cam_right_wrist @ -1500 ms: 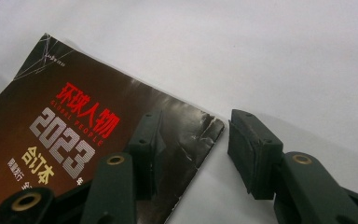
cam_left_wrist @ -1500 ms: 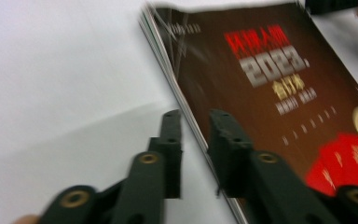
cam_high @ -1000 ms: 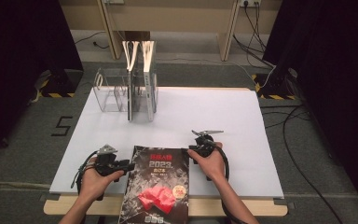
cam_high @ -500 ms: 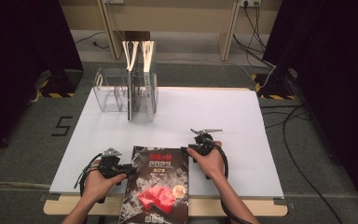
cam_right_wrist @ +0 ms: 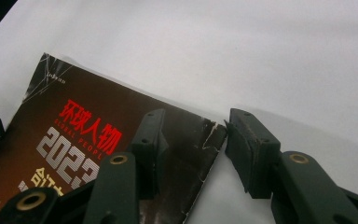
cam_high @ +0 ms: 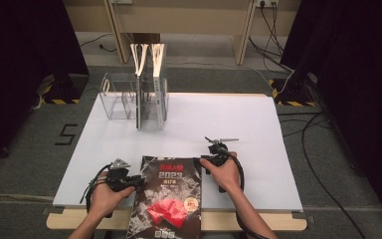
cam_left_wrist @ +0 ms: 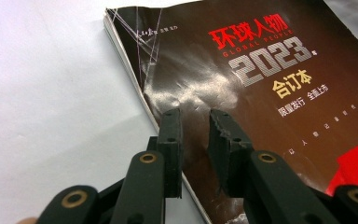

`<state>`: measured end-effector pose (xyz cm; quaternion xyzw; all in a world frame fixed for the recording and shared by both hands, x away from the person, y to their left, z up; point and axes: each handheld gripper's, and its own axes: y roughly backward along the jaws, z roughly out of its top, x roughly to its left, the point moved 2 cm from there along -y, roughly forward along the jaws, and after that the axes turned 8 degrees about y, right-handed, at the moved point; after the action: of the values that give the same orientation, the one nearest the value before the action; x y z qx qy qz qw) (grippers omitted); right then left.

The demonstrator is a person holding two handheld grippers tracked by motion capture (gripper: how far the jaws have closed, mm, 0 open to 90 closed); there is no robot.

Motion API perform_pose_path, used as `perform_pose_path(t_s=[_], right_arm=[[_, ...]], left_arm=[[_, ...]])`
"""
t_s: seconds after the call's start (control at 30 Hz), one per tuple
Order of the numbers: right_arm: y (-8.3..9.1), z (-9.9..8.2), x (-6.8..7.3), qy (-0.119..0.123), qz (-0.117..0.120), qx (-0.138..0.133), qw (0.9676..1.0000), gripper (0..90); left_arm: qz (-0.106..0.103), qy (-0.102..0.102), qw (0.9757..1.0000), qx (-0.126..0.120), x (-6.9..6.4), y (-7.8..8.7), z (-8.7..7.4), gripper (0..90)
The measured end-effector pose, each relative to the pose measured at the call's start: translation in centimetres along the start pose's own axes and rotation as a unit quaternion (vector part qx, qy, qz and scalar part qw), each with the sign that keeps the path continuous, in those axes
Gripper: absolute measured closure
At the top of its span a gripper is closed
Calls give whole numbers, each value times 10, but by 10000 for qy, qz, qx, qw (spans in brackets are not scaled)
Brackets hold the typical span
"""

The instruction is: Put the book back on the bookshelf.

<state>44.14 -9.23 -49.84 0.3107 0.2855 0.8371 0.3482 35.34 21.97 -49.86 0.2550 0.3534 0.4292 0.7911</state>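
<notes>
- The magazine lies flat, cover up, at the near edge of the white tabletop, its near end overhanging that edge toward the person. Its long axis runs near to far, tilted slightly; the title end with the red characters and "2023" points away from the person, toward the rack.
- The left tongs sit at the magazine's left long edge, near the far left corner. Their jaws have just been closing and now stand narrow, with a small gap between them; one jaw is over the cover and the other by the page edge. I cannot tell whether the pads press on anything.
- The right tongs straddle the far right corner of the magazine, jaws wide: one over the cover, one over bare tabletop. The corner lies between them unpinched.
- Risks, as I judge them: the left jaws may catch only the cover or a few sheets, so the cover creases or tears on lifting. The right corner, already creased white, may bend further or slip. A grip on one side only would let the limp magazine sag and fan open.
- Well beyond stands a clear acrylic rack holding upright magazines.
</notes>
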Motion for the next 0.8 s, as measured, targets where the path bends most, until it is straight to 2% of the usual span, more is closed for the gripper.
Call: perform_pose_path(t_s=[0.17, 0.23, 0.3, 0.37, 0.47, 0.6, 0.8], right_arm=[[3, -4, 1, -182, 204, 70, 9996, 568], [4, -6, 5, -243, 355, 129, 9990, 571], [5, -8, 8, -150, 410, 241, 9988, 586], [5, -9, 11, -94, 489, 335, 9982, 623], [7, -8, 11, -190, 526, 365, 9978, 691], [12, -3, 12, -309, 735, 320, 9963, 809], [17, 2, 18, -393, 919, 324, 9945, 865]], left_arm=[[1, 7, 10000, 3, 0, 0, 0, 739], [-24, 58, 10000, 9, 1, 0, 0, 738], [-38, 68, 10000, 19, 1, 0, 0, 735], [-39, 54, 10000, 11, 1, 0, 0, 730], [-58, -15, 10000, -17, 0, 1, -1, 707], [-84, 14, 10000, -38, 1, 1, -2, 697], [-140, 40, 9999, -48, 0, 1, -2, 664]])
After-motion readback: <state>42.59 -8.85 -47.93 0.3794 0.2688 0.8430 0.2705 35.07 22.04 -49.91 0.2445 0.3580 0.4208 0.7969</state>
